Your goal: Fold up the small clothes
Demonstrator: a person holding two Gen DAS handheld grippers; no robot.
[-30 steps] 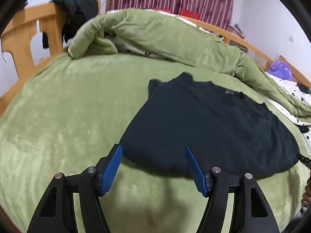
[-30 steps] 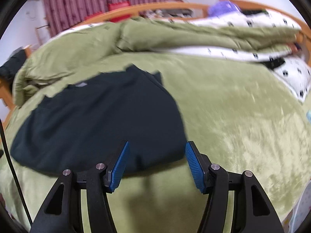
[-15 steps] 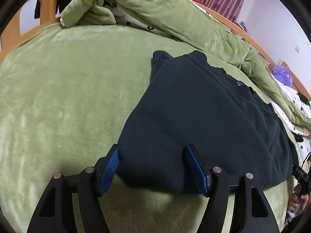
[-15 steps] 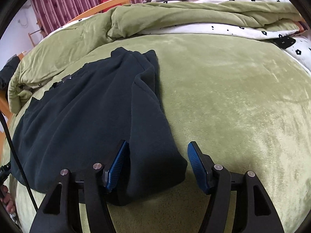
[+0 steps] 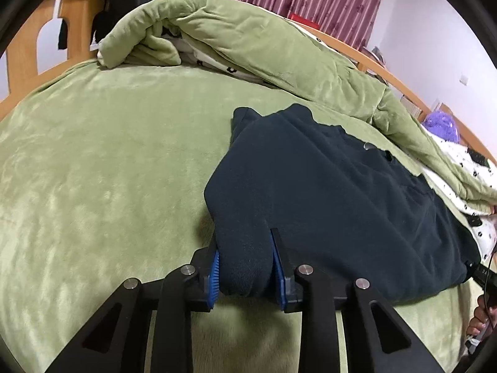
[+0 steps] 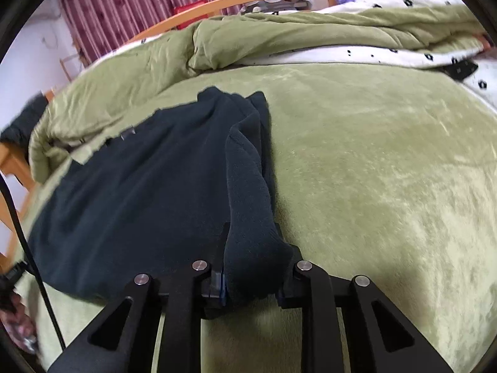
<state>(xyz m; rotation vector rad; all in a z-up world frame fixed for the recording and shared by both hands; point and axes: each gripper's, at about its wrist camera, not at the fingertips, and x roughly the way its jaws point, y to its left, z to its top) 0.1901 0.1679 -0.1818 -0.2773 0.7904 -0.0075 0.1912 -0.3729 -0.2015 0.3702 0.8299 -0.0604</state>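
Observation:
A dark navy garment (image 5: 335, 199) lies spread on a green plush bed cover (image 5: 102, 161). My left gripper (image 5: 245, 267) is shut on the garment's near left corner, cloth bunched between its blue pads. In the right wrist view the same garment (image 6: 149, 192) stretches away to the left. My right gripper (image 6: 253, 275) is shut on its near right corner, and the gripped edge is lifted into a ridge. The cloth hides the right gripper's pads almost fully.
A rolled green duvet (image 5: 267, 46) with a white dotted lining lies along the far side of the bed. A wooden bed frame (image 5: 74, 28) stands at the far left with dark clothes hung on it. A purple plush item (image 5: 442, 124) sits far right.
Both grippers moved forward onto the garment's near edge and closed on its two corners. The gripped corners now bunch up between the jaws.

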